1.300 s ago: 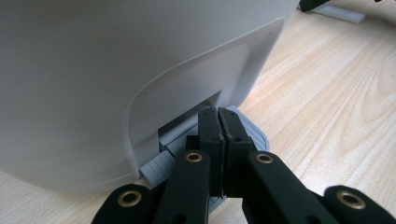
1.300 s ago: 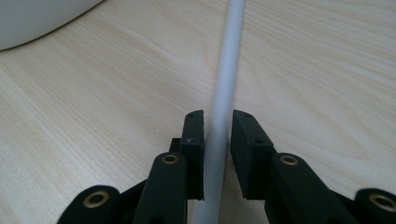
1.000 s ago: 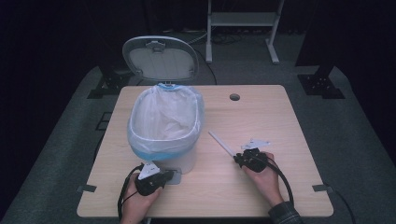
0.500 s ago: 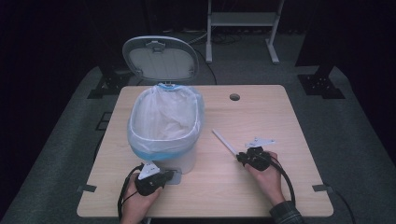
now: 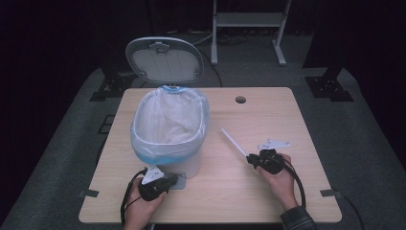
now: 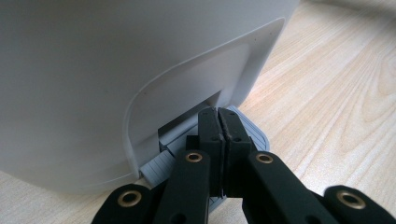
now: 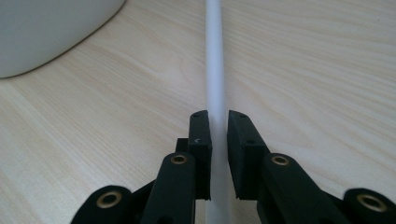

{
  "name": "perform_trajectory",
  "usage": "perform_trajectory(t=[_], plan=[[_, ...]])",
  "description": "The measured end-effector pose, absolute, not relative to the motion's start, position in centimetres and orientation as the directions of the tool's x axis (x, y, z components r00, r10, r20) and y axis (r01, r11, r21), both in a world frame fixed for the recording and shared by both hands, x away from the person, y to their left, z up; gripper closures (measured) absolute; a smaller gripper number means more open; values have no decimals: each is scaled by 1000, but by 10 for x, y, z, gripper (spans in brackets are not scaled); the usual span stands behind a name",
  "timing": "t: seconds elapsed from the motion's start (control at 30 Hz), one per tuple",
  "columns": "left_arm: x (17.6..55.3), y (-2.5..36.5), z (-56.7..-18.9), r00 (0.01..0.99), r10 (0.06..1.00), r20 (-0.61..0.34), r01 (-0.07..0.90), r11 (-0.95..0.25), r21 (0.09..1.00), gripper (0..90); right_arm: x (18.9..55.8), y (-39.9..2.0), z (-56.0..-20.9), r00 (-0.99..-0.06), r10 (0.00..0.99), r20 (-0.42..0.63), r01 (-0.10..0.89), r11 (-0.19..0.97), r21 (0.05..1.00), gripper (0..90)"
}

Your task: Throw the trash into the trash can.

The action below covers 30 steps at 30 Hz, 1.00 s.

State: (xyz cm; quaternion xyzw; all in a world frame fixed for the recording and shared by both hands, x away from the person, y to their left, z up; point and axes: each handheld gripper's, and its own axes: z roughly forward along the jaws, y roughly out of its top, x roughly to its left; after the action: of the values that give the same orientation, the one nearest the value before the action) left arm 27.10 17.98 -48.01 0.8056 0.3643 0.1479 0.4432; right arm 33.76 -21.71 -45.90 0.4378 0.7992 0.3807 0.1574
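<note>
Right tool near the bench's front right grips a white stick; left tool, jaws closed, presses the bin's pedal at the front edge.

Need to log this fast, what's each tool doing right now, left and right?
Left tool: shut, pressing down on the bin's grey pedal.
Right tool: shut on the white straw, which lies along the table.
</note>
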Motion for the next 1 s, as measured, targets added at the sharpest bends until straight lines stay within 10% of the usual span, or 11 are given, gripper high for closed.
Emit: perform_trajectory(t=[1.0], plan=[[271,180,-480,691,718,-85,456,-342,822,889,327,-243,-425,-629,765,137,495,258,830,795]])
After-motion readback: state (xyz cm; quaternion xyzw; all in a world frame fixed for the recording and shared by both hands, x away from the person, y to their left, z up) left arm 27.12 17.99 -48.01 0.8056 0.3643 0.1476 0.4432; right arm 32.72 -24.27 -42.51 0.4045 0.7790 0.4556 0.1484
